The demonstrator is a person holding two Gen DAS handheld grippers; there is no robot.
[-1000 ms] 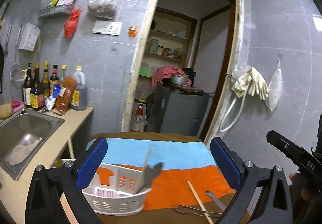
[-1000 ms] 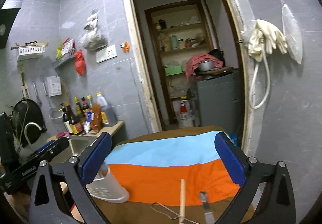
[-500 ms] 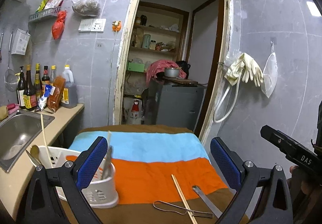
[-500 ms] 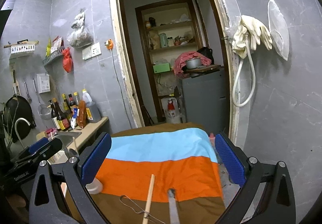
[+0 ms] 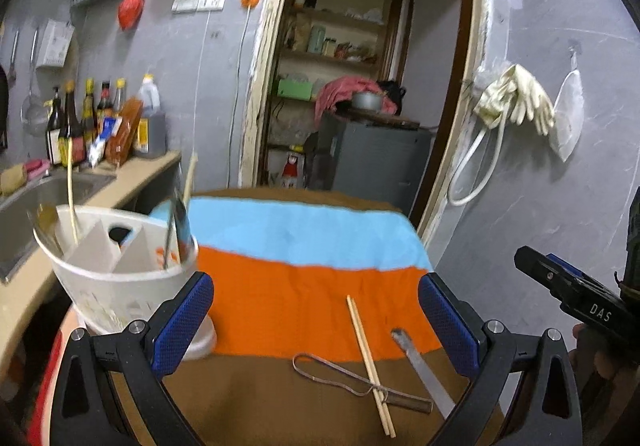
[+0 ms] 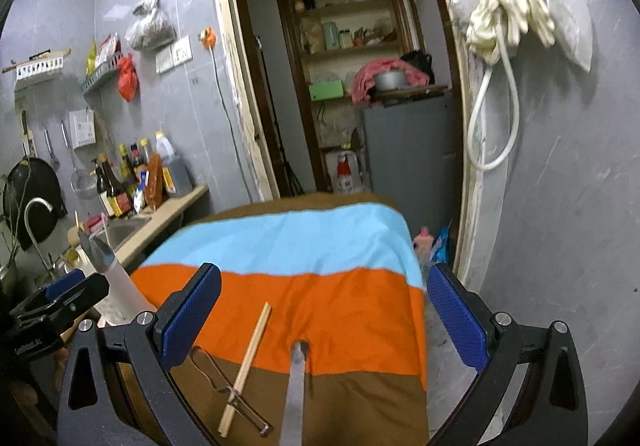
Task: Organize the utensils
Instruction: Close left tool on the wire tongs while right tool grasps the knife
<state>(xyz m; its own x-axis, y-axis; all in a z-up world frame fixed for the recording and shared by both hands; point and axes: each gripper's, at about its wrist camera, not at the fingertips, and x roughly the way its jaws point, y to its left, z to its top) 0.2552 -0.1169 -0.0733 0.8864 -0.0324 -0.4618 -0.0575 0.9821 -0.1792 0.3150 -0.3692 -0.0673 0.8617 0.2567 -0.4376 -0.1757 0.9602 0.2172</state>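
Note:
A white utensil holder (image 5: pixel 116 278) stands at the table's left edge with several utensils in it; it also shows in the right wrist view (image 6: pixel 116 290). Wooden chopsticks (image 5: pixel 370 362) lie across a metal wire tool (image 5: pixel 352 382), with a flat metal handle (image 5: pixel 420 370) to their right, all on the striped cloth. In the right wrist view the chopsticks (image 6: pixel 246 366), the wire tool (image 6: pixel 224 386) and the metal handle (image 6: pixel 294 390) lie just ahead. My left gripper (image 5: pixel 316 318) is open and empty, right of the holder. My right gripper (image 6: pixel 324 314) is open and empty above the loose utensils.
The table wears a blue, orange and brown cloth (image 5: pixel 304 286). A counter with a sink (image 5: pixel 36 205) and several bottles (image 5: pixel 92 125) runs along the left. A doorway with a grey cabinet (image 5: pixel 372 161) is behind. A wall (image 6: pixel 560 205) is close on the right.
Both grippers have swung left to right across the table and tilted down. The holder now sits further left in the left view, and the loose utensils appear closer. Both stay open.

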